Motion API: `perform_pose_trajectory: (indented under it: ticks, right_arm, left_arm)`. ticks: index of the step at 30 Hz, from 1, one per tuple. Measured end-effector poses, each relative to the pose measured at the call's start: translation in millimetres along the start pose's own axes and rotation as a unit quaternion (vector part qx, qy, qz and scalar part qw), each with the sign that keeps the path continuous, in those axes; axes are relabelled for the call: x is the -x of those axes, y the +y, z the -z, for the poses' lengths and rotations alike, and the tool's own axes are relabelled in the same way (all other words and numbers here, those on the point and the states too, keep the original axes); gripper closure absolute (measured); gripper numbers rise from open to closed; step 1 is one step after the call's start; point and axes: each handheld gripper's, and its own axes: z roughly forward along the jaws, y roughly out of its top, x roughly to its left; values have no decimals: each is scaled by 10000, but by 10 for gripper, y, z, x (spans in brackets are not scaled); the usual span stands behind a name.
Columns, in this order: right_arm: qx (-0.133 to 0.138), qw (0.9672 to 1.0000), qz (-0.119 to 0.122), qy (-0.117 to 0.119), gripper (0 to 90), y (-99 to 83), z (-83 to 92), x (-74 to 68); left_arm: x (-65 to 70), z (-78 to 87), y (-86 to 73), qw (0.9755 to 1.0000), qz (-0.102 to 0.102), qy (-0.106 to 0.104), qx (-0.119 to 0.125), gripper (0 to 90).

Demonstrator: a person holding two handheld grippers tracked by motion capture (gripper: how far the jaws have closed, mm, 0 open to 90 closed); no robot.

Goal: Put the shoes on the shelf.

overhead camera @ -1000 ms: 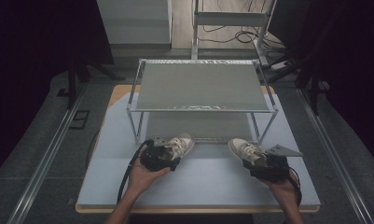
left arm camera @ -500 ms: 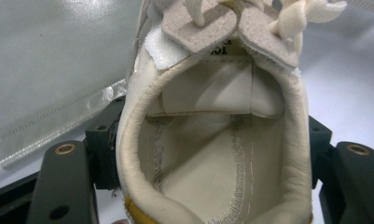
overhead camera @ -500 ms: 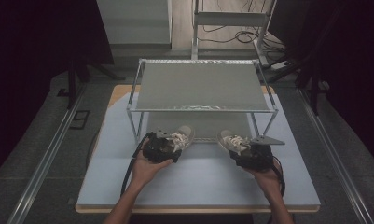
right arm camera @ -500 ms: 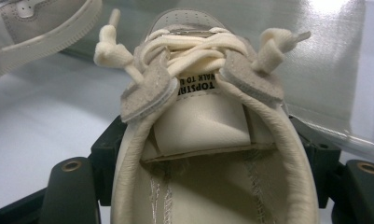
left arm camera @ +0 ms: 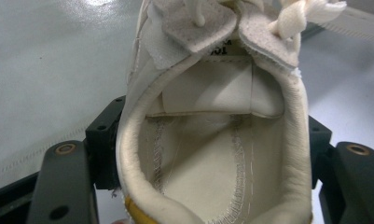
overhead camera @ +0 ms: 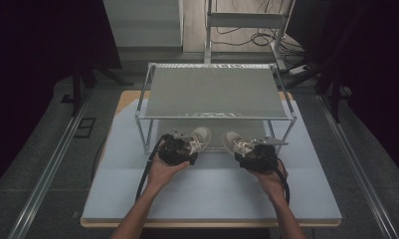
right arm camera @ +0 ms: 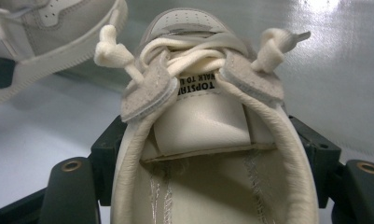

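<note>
Two cream sneakers with white laces are held over the pale blue table mat. My left gripper is shut on the heel end of the left sneaker, whose toe points toward the rack. In the left gripper view the sneaker's collar sits between the two black jaws, which press on its sides. My right gripper is shut on the right sneaker the same way. The right gripper view looks into that shoe, its tongue label and knotted laces, with the other sneaker at top left.
A metal-framed rack with a flat grey top stands on the mat just beyond both shoes, its front legs at either side. Bare mat lies in front of the hands. Rails run along the floor left and right of the table.
Both hands have moved inward and forward toward the rack with their sneakers; the right one travelled farther left, so the two shoes now sit closer together.
</note>
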Motion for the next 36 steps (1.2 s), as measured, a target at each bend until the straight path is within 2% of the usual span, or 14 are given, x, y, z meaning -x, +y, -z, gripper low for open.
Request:
perform_pose_trajectory:
  ticks: [11,12,15,23,25,26,30,35,36]
  right_arm:
    - [-13,9999,-64,-80,290,135,-145,-81]
    - [-9,9999,-89,-121,290,148,-172,-86]
    - [-10,9998,-119,-141,289,159,-224,-90]
    - [6,9994,-254,-236,289,183,-370,-89]
    - [2,9994,-255,-250,289,188,-384,-93]
    - [3,9993,-235,-277,289,191,-399,-96]
    - [22,9992,-251,-310,289,223,-462,-114]
    - [48,9991,-275,-329,288,269,-493,-135]
    - [74,9989,-293,-368,287,295,-512,-143]
  left_arm:
    - [8,-132,122,10000,27,57,-25,301]
    - [-11,-155,146,9999,-137,41,-52,300]
    - [-40,-194,169,9997,-229,50,-57,301]
    - [-128,-283,191,9999,36,91,-43,301]
    - [-138,-303,199,9998,144,110,-57,300]
    - [-123,-315,201,9994,316,110,-52,300]
    - [-147,-352,266,9998,101,123,-70,300]
    - [-123,-382,319,9999,116,94,-77,300]
    - [-112,-402,339,9997,185,140,-50,300]
